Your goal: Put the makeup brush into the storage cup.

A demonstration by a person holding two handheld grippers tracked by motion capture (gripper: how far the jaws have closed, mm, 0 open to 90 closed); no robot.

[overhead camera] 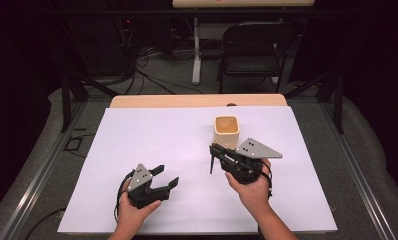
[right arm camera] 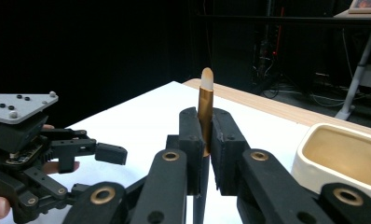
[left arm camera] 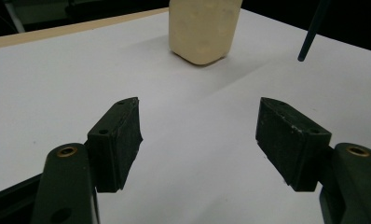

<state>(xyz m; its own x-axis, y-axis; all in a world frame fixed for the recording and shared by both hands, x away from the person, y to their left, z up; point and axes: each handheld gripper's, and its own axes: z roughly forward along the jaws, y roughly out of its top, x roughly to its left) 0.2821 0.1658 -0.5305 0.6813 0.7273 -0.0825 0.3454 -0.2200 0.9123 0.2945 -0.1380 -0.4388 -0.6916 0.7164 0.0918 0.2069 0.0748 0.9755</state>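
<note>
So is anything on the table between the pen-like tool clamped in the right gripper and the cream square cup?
Nothing visible. The right gripper holds the slim dark tool with its gold, pale-tipped end beside the cream square ceramic cup; bare white tabletop lies between them.

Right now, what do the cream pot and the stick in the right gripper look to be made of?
The pot looks like glazed ceramic: thick rounded walls, smooth cream surface, soft sheen at the rim. The stick in the right gripper looks like a brush or pen: metallic gold collar, pale matte tip, dark slim shaft, perhaps plastic or painted wood.
</note>
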